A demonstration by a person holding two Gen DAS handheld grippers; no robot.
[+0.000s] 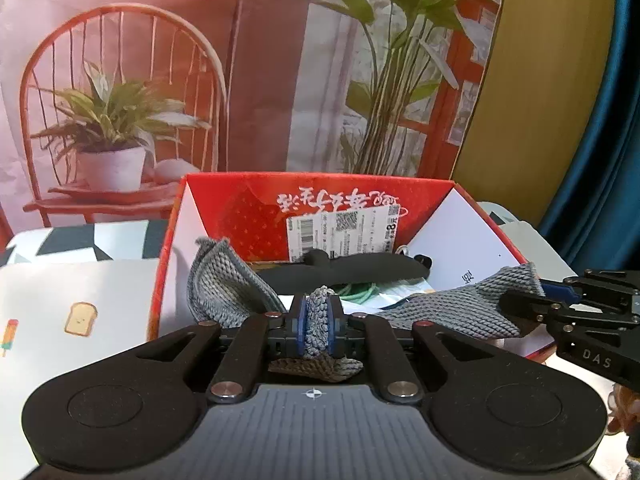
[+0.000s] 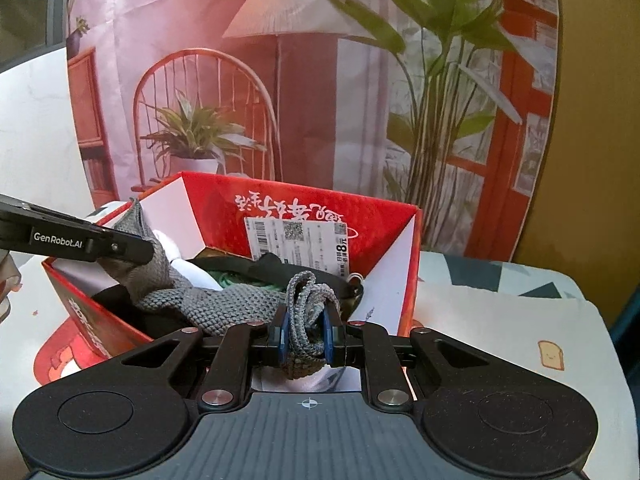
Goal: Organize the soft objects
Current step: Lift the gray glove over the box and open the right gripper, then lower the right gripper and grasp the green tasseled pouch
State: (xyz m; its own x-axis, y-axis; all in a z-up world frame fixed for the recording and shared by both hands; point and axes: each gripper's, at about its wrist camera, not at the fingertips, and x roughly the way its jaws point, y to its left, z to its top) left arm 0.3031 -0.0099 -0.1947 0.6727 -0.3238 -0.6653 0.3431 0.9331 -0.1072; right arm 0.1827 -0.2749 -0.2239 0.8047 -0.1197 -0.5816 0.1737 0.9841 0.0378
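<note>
Here, at the far left, the tablecloth [image 1: 80,292] with its toast print lies bare beside the red gift box [image 1: 256,204]. Over the open box hangs a grey knitted cloth [image 1: 224,284], held at two places. The left gripper [image 1: 318,328] has its blue pads pressed tight on a bunched fold of the knit near one end. Further right, the right gripper [image 2: 306,334] is likewise clamped on a gathered corner of the same cloth, which sags between the two. Under it in the box lie a black strap-like item [image 1: 352,272] and green cord [image 1: 356,292]. The cloth looks light, limp and stretchy, so it should drape rather than hold shape; gripping bunched edges, as now, seems safest against slipping loops.
</note>
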